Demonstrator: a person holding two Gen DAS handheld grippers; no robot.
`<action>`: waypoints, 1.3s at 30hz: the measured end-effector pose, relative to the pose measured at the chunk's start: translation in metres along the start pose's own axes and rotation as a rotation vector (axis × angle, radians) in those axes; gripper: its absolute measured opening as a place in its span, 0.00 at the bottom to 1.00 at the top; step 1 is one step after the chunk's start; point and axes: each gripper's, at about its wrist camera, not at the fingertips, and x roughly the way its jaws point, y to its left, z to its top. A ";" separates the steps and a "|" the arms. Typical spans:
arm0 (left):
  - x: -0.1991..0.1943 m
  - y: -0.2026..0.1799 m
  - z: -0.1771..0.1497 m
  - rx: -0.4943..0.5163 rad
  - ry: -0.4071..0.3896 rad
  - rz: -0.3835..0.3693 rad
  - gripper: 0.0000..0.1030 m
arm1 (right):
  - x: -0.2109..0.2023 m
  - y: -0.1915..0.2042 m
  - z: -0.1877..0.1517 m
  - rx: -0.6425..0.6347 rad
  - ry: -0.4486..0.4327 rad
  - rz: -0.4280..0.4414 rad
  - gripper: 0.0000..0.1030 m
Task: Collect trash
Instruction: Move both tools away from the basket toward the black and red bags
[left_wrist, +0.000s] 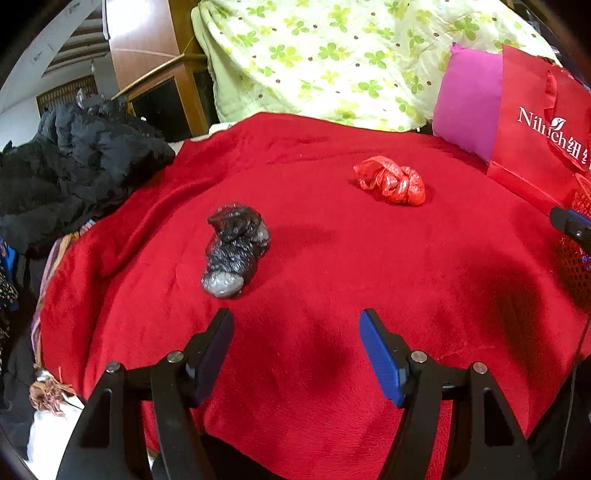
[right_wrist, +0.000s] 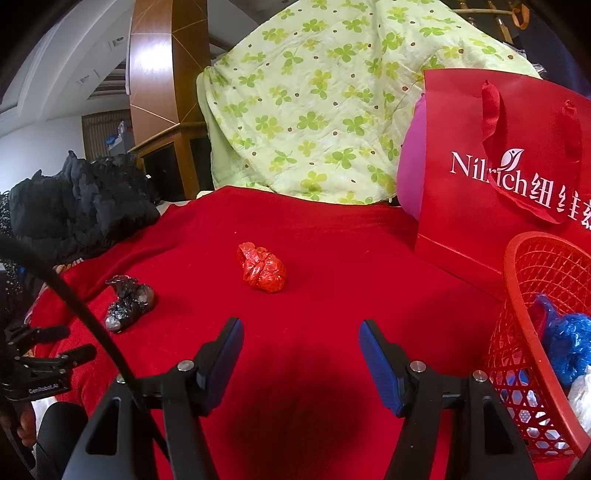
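A crumpled black plastic bag (left_wrist: 232, 251) lies on the red blanket (left_wrist: 314, 369), just beyond and left of my left gripper (left_wrist: 295, 321), which is open and empty. A crumpled red plastic bag (left_wrist: 391, 181) rests farther off to the right. In the right wrist view the red bag (right_wrist: 263, 267) lies ahead of my open, empty right gripper (right_wrist: 301, 330), and the black bag (right_wrist: 127, 302) sits at the left. A red mesh basket (right_wrist: 517, 295) at the right holds a blue bag (right_wrist: 569, 339) and a white one (right_wrist: 581, 397).
A red paper gift bag (right_wrist: 491, 206) stands behind the basket, with a pink pillow (left_wrist: 469, 110) beside it. A green clover quilt (left_wrist: 332, 55) is piled at the back. A black jacket (left_wrist: 74, 162) lies at the left edge. The left gripper body (right_wrist: 37, 362) shows low left.
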 end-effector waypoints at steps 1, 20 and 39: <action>-0.003 0.000 0.001 0.005 -0.005 0.000 0.69 | 0.001 0.000 0.001 0.000 0.000 0.002 0.67; -0.038 -0.027 0.005 0.100 -0.069 0.001 0.71 | -0.001 0.004 0.000 -0.001 -0.013 0.015 0.67; -0.032 -0.069 -0.005 0.190 -0.027 -0.038 0.71 | -0.014 -0.008 0.003 0.059 -0.050 0.031 0.67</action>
